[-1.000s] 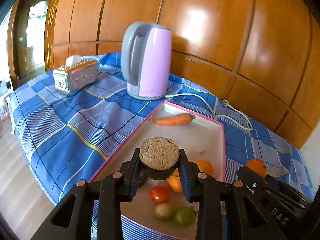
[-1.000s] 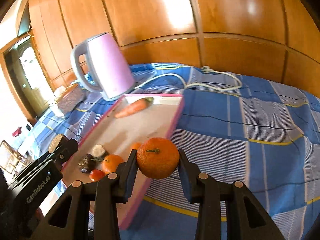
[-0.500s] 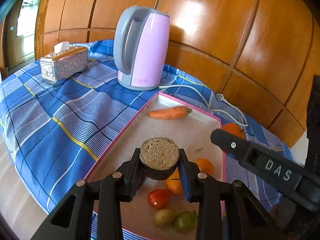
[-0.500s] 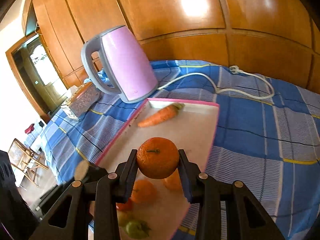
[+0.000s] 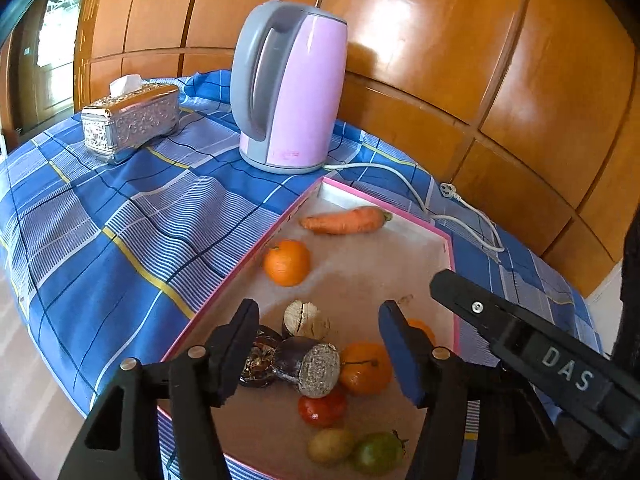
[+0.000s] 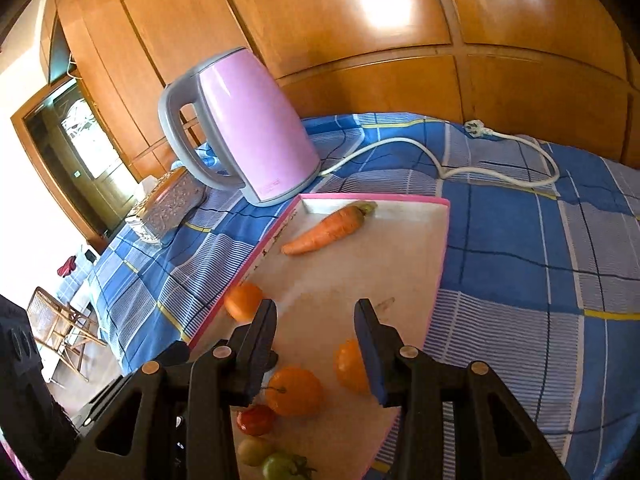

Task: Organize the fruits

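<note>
Now opening the jaws of the left gripper (image 5: pixel 318 320) above the dark cut fruit (image 5: pixel 308 364), lying free at the near end of the tray (image 5: pixel 384 208) beside an orange (image 5: pixel 365 368). Spread too, and holding nothing, on the right gripper (image 6: pixel 316 320). Light, round, quick to roll: pinch gently across the dark skin, not the crumbly face.

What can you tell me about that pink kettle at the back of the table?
The kettle is an electric jug with a glossy pale pink body, a grey loop handle, a grey lid rim and a grey base ring. It stands upright on the blue checked tablecloth, just beyond the far corner of the pink-rimmed tray, not touching it. A white cord runs from its base across the cloth to an unplugged plug.
</note>
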### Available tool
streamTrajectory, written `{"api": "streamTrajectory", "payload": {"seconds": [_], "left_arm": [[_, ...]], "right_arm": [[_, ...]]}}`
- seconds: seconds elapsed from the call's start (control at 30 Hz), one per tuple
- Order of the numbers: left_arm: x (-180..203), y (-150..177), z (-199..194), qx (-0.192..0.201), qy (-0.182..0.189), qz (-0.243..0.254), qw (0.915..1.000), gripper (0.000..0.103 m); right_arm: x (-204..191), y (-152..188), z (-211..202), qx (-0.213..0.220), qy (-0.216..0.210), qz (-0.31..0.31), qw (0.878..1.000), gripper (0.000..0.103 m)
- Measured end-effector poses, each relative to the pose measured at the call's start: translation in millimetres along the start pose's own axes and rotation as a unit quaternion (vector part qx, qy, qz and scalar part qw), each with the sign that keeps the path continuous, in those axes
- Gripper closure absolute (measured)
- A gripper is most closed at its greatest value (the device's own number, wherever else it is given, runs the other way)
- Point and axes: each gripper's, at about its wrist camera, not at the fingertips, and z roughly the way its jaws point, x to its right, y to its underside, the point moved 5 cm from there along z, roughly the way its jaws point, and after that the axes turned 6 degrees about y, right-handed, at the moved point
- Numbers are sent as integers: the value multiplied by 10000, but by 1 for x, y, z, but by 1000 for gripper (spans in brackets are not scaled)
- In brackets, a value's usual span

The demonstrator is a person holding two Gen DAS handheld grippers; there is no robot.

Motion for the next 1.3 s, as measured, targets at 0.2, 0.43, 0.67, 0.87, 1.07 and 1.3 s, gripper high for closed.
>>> {"api": "streamTrajectory", "payload": {"seconds": [0.2,0.43,0.67,0.87,1.07,1.3], "left_arm": [[-3,2,-8,113,-319,-6,9994,38],[-2,5,-25,337,-656,141,9972,36],[0,11,-45,532,-822,356,9946,27],[-2,17,-62,660,-899,377,9930,23],[-1,20,-79,815,-940,411,9914,21],[0,21,-96,963,-951,433,9899,16]], "right_arm": [[5,4,-13,80,120,106,9998,62],[3,10,-28,217,318,-46,9992,62],[3,17,-45,436,631,-253,9967,62],[5,28,-53,477,838,-372,9946,59],[5,42,-59,479,976,-516,9927,59],[7,49,-66,475,1023,-503,9923,59]]}}
